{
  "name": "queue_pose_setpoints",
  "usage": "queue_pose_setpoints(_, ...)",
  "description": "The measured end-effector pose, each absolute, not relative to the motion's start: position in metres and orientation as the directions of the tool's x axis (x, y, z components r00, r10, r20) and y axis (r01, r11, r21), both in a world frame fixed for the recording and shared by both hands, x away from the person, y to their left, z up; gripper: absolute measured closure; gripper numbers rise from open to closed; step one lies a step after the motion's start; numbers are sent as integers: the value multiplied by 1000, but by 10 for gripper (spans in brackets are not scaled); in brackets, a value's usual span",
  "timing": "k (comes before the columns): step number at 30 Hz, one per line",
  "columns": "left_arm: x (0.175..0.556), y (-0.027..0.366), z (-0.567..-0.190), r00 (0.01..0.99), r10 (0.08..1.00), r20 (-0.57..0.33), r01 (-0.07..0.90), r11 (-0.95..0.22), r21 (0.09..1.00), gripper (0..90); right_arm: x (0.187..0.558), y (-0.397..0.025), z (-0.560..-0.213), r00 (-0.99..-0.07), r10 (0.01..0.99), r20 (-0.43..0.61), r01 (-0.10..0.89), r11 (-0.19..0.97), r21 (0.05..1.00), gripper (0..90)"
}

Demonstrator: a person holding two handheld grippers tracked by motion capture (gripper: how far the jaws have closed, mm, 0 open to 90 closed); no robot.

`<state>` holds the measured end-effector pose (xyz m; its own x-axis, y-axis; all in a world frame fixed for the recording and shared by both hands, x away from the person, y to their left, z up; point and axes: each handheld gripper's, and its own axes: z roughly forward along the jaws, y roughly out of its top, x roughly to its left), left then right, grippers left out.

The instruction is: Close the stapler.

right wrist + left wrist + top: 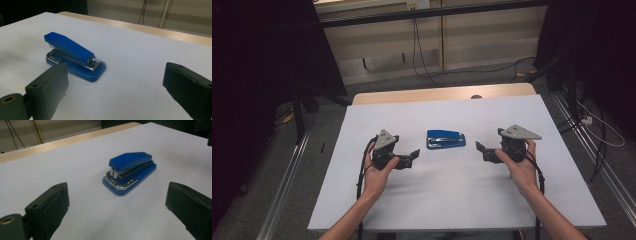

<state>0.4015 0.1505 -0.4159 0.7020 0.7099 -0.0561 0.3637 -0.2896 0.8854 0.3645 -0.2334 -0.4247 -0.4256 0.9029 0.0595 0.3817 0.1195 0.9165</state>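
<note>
Two spread, empty claws, left claw (414, 156) and right claw (480, 149), flank a blue stapler (446, 139) between them; a one-sided nudge could skid it across the smooth table (447, 200).

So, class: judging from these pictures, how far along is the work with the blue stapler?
Nothing looks done: the stapler lies flat and untouched on the white table. In hand: the left gripper and right gripper flank it, both open. Left: closing in and gripping it.

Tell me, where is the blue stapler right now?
In the high view the blue stapler lies flat near the middle of the white table, between the left claw and the right claw, touching neither.
</note>
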Motion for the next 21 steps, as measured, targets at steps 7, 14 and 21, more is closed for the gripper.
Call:
queue_pose_setpoints(7,390,168,-413,676,736,-37,353,-279,893,54,357,-233,-426,-405,913,44,376,123,918,61)
queue_pose_setpoints(14,376,178,-409,669,743,-32,339,-266,902,53,348,-234,-425,-397,917,27,359,128,925,55)
queue_pose_setpoints(21,365,190,-408,646,763,-26,326,-245,913,47,338,-239,-425,-388,921,34,347,112,931,50)
